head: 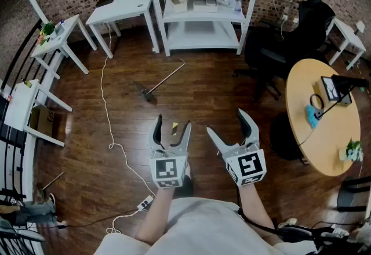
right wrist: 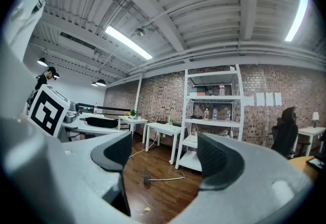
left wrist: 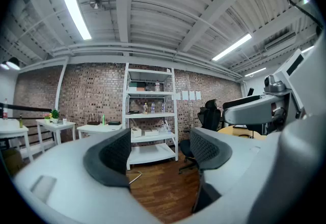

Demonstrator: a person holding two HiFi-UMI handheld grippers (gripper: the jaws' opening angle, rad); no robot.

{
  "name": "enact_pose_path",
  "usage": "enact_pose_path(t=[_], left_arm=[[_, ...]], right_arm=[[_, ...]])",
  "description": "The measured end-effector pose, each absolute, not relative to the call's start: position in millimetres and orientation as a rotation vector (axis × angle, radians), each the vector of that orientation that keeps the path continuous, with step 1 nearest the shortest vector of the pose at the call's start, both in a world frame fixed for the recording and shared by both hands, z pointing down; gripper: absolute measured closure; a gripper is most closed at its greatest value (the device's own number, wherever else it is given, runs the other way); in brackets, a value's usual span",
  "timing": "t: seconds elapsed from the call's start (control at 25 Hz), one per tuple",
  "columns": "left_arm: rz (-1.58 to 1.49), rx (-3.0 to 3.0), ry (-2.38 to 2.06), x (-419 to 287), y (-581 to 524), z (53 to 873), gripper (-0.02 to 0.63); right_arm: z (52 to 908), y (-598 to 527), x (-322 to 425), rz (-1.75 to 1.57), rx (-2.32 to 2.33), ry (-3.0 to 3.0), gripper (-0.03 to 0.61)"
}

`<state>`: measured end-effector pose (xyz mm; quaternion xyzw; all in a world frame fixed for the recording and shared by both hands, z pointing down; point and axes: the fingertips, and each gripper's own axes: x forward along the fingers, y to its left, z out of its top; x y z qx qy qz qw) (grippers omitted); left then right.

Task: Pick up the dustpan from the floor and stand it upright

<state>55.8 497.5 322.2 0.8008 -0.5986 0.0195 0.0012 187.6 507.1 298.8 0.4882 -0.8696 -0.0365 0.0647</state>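
Note:
The dustpan (head: 152,91) lies flat on the wooden floor in front of the white shelf unit, its long thin handle (head: 171,73) running toward the shelf. The right gripper view shows the dustpan (right wrist: 146,179) on the floor well ahead, framed between the jaws. In the left gripper view only a bit of its handle (left wrist: 135,177) shows beside the left jaw. My left gripper (head: 173,122) and right gripper (head: 226,121) are held level side by side, well short of the dustpan. Both are open with nothing between the jaws, as also seen for the left gripper (left wrist: 160,154) and right gripper (right wrist: 165,162).
A white shelf unit (head: 200,13) stands behind the dustpan, white tables (head: 119,13) to the left. A black office chair (head: 272,54) and a round wooden table (head: 319,115) are on the right. A white cable (head: 107,109) trails across the floor. A small yellow scrap (head: 174,127) lies near my left gripper.

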Motion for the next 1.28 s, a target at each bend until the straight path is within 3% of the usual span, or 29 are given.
enact_pose_path(t=[0.2,0.48,1.28], left_arm=[[0.035,2.525,-1.902,-9,424,307,0.252],[0.060,2.310,-1.883,-95,342,363,0.262],[0.258,2.411,-1.869,-49,-36,376,0.284]], right_arm=[[291,415,120,-0.127,1.450,-2.636,0.198],[333,338,41,-0.046,1.304,-2.671,0.219],[384,-83,70,0.073,1.221,-2.641,0.245]])
